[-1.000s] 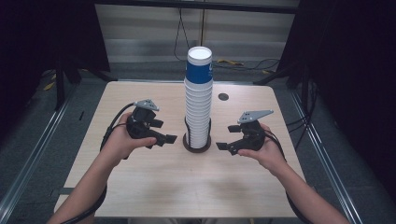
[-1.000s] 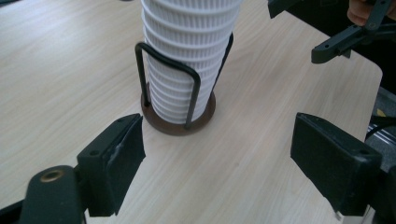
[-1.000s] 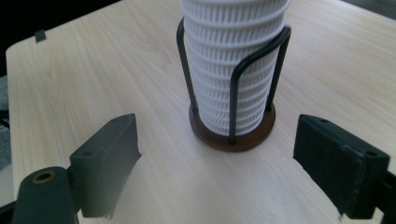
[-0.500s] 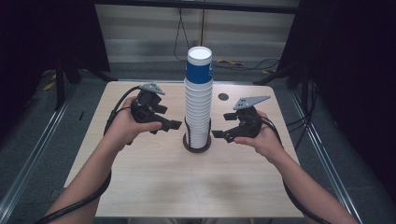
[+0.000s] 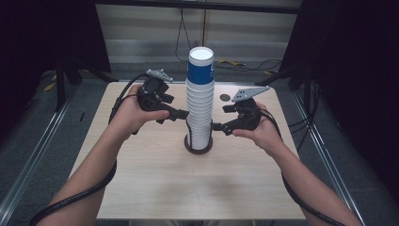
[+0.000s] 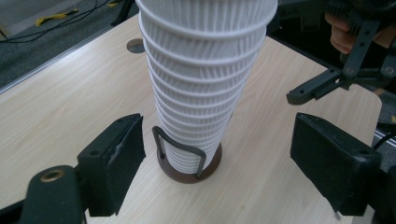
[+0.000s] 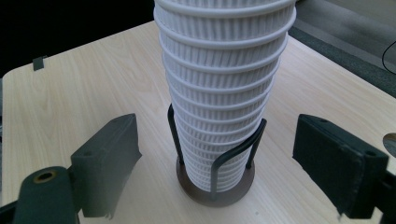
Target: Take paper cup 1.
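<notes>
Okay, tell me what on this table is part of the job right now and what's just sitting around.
Part of the job:
- stack of white ribbed cups, blue cup on top
- wire cup holder under the stack
- left gripper and right gripper, open, either side of the stack

Just there:
- round hole in the table
- cables on the floor beyond

1. Cup stack [image 5: 199,110]: white, ribbed walls; the top cup [image 5: 201,66] is blue with a white rim.
2. Holder [image 7: 215,189]: dark brown base, dark wire uprights.
3. Tabletop [image 5: 155,183]: pale wood grain.
4. Left tool [image 5: 179,114] and right tool [image 5: 219,126]: black, each with a grey plate.
</notes>
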The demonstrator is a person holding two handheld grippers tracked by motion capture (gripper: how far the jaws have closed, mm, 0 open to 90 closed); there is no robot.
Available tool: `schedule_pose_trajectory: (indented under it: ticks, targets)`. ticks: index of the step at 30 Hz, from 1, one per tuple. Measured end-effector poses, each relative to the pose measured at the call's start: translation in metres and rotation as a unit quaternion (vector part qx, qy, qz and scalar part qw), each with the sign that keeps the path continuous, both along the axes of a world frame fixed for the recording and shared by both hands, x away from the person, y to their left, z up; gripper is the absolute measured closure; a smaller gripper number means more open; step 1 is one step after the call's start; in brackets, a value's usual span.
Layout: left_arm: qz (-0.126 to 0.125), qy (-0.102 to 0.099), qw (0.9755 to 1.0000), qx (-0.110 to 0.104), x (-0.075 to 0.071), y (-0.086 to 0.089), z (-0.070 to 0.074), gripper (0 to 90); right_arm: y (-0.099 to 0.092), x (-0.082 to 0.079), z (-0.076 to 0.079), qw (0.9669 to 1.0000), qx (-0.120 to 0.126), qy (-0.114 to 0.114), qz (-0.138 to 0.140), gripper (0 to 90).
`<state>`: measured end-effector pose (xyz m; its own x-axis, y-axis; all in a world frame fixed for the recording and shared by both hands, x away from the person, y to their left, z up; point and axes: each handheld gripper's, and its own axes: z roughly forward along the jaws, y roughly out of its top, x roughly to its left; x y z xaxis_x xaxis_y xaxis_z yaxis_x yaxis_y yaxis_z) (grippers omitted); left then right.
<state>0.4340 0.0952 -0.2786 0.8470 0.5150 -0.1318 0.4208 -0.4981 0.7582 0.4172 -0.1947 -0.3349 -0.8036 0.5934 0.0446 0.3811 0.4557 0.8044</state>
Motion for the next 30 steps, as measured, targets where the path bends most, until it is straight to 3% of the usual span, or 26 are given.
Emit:
schedule_pose_trajectory:
  ticks: [24, 30]
  targets:
    - [-0.004, -0.017, 0.9996, -0.021, 0.02, -0.023, 0.033, 16.6, 0.022, 0.013, 0.022, 0.9998, 0.013, -0.011, 0.011, 13.7]
    - [-0.006, -0.026, 0.9995, -0.017, 0.024, -0.03, 0.039, 16.6, 0.025, 0.017, 0.026, 0.9997, 0.016, -0.014, 0.009, 13.7]
